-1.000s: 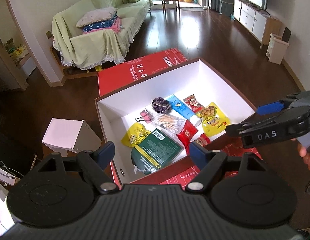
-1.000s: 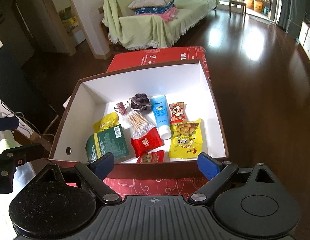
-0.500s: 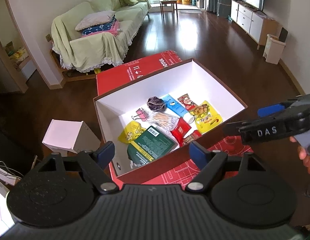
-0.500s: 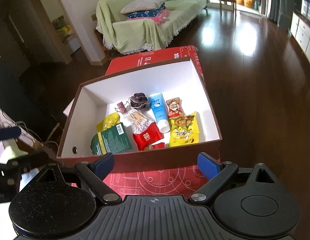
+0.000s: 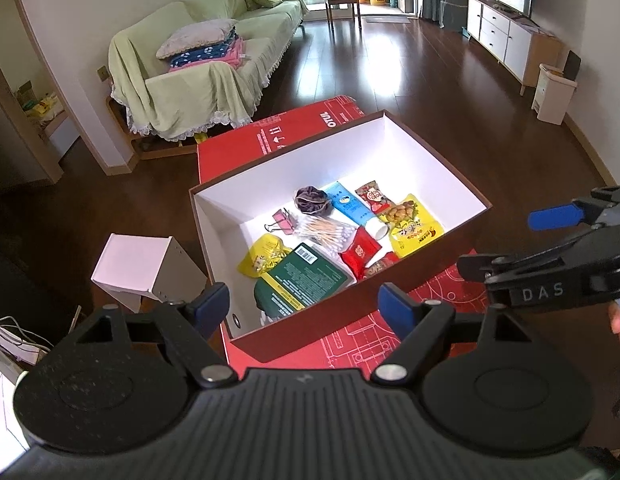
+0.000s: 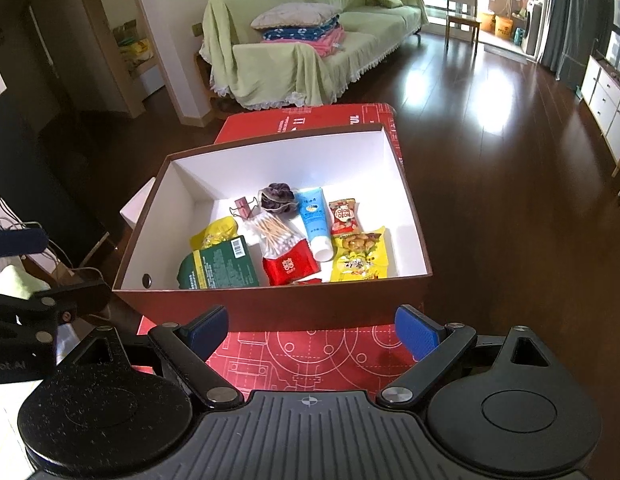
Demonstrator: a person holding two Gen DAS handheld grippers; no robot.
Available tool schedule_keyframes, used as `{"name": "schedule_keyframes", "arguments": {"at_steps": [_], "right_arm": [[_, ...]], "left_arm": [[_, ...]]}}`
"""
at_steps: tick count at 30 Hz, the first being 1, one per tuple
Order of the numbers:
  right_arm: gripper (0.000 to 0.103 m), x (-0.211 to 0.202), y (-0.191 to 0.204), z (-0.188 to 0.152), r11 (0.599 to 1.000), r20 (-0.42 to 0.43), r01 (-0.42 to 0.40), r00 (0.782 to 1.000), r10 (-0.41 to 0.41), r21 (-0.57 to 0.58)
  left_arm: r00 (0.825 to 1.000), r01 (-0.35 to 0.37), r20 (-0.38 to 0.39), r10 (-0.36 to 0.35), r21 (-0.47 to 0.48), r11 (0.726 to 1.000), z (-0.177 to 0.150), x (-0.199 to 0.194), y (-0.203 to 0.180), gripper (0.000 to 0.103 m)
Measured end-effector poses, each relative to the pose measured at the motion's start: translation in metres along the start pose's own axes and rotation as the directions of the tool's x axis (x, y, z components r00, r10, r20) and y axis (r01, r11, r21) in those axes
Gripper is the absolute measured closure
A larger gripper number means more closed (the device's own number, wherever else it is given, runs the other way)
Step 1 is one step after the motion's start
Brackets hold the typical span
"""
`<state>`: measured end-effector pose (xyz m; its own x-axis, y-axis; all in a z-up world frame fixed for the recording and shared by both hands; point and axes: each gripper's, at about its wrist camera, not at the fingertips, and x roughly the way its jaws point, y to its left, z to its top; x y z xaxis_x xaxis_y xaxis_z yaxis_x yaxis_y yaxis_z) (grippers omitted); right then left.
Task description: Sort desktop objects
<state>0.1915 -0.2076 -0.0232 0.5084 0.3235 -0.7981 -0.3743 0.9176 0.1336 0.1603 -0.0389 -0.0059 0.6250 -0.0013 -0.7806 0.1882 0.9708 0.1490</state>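
Box point(image 6: 270, 308) with brown outer walls and a white inside sits on a red printed mat point(image 6: 310, 352), and we see every loose thing already lying in it. Along the box's near wall lie a dark green packet point(image 6: 220, 266) toward the left corner, a red packet point(image 6: 290, 266) in the middle with a smaller red wrapper point(image 5: 379, 267) just beside it, and a yellow snack bag point(image 6: 359, 258) toward the right. Behind the green packet a yellow pouch point(image 6: 214, 234) rests near the left wall. A clear bag of cotton swabs point(image 6: 276, 236) lies in the middle of the floor, touching the red packet. A blue tube point(image 6: 315, 220) with a white cap runs toward the far wall, with a small red snack packet point(image 6: 343, 216) just to its right. At the tube's far end sit a dark purple scrunchie point(image 6: 276, 198) and a pink binder clip point(image 6: 244, 206). The far half of the box floor is bare white.

We hold our left gripper point(image 5: 304, 306) above the near left corner of the box, its blue-padded fingers spread wide with nothing between them. Our right gripper point(image 6: 311, 328) hangs over the mat at the near wall, likewise wide apart and empty. In the left view a fingertip of the hand point(image 5: 619, 320) carrying the right gripper shows at the frame's edge.

Beside the box's left wall stands a small white carton point(image 5: 138, 270). Beyond lie dark wooden floor point(image 6: 489, 160) and a sofa point(image 6: 310, 48) under a pale green cover.
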Motion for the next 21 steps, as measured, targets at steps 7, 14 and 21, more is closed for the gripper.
{"name": "schedule_keyframes", "arguments": {"at_steps": [7, 14, 21], "right_arm": [[0.01, 0.0, 0.004, 0.002, 1.0, -0.004, -0.01, 1.0, 0.01, -0.015], [0.01, 0.001, 0.006, 0.008, 0.999, -0.001, -0.02, 1.0, 0.02, -0.027], [0.01, 0.008, 0.004, 0.013, 0.999, -0.011, -0.023, 1.0, 0.022, -0.027]], "left_arm": [[1.0, -0.008, -0.006, 0.008, -0.008, 1.0, -0.004, 0.004, 0.001, 0.024], [1.0, -0.007, 0.011, 0.007, -0.029, 1.0, -0.006, 0.008, 0.007, 0.024], [1.0, 0.0, 0.0, 0.0, -0.042, 0.999, -0.005, 0.017, 0.01, 0.024]]}}
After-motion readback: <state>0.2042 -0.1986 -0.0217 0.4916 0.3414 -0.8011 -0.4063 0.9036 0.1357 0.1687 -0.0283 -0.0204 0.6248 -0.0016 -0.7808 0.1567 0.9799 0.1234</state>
